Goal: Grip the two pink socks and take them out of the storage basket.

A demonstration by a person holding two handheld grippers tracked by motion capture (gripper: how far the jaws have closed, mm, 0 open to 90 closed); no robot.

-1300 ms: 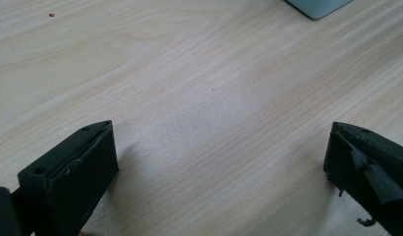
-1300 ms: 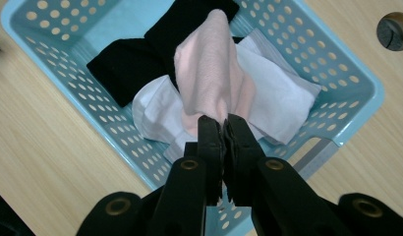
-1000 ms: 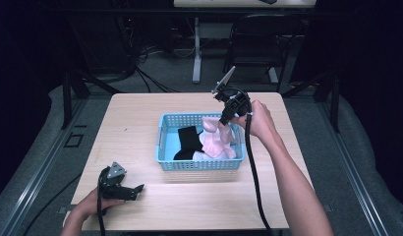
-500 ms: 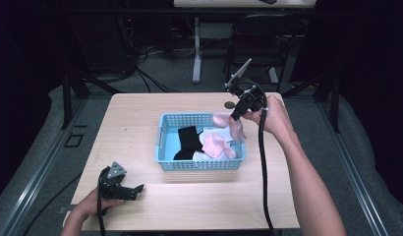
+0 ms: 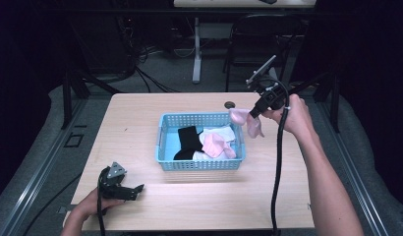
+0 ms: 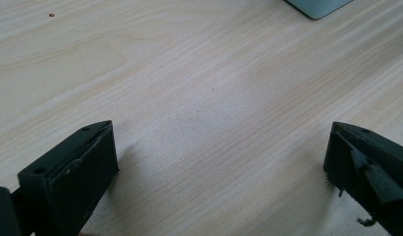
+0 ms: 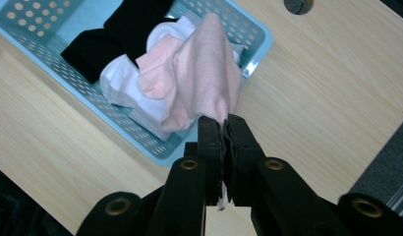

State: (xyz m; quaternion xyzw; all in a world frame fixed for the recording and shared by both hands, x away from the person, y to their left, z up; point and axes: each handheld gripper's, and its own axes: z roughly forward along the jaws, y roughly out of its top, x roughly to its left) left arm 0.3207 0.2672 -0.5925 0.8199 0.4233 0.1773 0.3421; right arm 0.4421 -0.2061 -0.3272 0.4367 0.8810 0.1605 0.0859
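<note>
High view: the right gripper (image 5: 253,114) is clenched on a pale pink sock (image 5: 249,123), holding it in the air just past the 3 o'clock rim of the light blue perforated basket (image 5: 199,164), which sits mid-worktop. In the right gripper view the jaws pinch a thin edge of the fabric, and the rest hangs down over the basket's corner. That grip looks slim to me, so I'd carry it slowly and low, clear of the rim, and set it flat on the bare wood at 3 o'clock before letting go. In the basket lie a black sock (image 5: 188,141), a white one (image 5: 216,135) and another pink one (image 5: 218,146). The left gripper (image 5: 133,189) rests released on the worktop at about 7 o'clock, jaws spread wide with nothing between them. The worktop (image 5: 140,118) is pale wood grain, with a small round grommet hole (image 5: 230,104) at 12 o'clock. Beyond it the room is dark: a grey floor, tangled cables, a chair and a table leg
</note>
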